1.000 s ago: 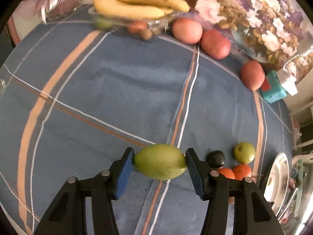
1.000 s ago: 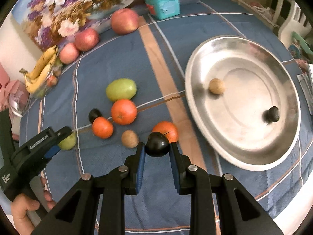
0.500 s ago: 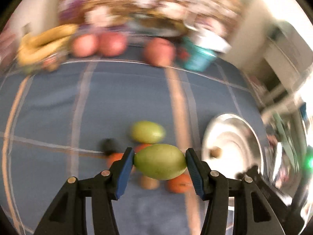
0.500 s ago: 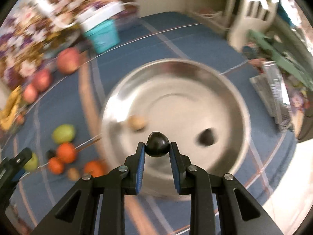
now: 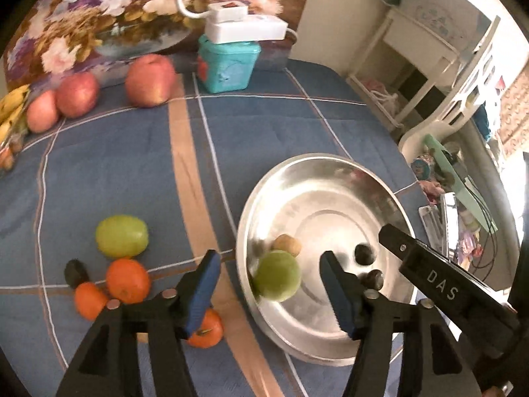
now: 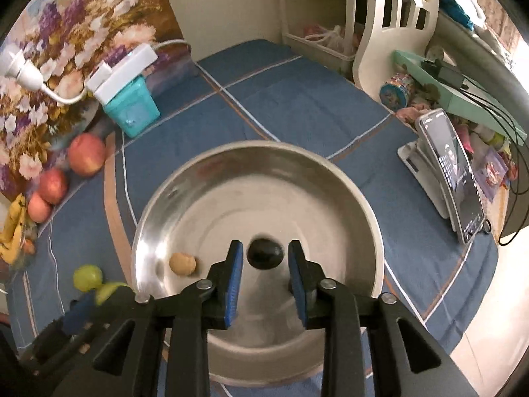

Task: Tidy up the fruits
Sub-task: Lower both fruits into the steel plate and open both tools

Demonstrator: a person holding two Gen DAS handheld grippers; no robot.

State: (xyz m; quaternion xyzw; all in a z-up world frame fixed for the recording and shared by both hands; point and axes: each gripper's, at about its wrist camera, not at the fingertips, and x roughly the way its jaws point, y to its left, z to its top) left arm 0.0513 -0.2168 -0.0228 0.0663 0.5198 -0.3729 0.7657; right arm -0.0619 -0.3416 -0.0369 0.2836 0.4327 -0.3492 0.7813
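Observation:
My left gripper (image 5: 267, 278) is open above the near rim of the steel bowl (image 5: 264, 192). A green fruit (image 5: 277, 275) sits loose between its fingers, inside the bowl beside a small tan fruit (image 5: 287, 244) and two dark fruits (image 5: 364, 253). My right gripper (image 6: 264, 273) is open over the bowl (image 6: 330, 165), with a dark fruit (image 6: 265, 253) free between its fingers and the tan fruit (image 6: 182, 263) to the left. The right gripper also shows at the right of the left wrist view (image 5: 429, 278).
On the blue cloth left of the bowl lie a green fruit (image 5: 121, 235), three oranges (image 5: 127, 280) and a dark fruit (image 5: 75, 272). Red apples (image 5: 150, 80), bananas (image 5: 10, 112) and a teal box (image 5: 227, 63) line the back. A phone on a stand (image 6: 453, 178) stands at the right.
Both grippers moved over the bowl and opened. The green fruit left the left gripper and the dark fruit left the right gripper; both now lie in the bowl.

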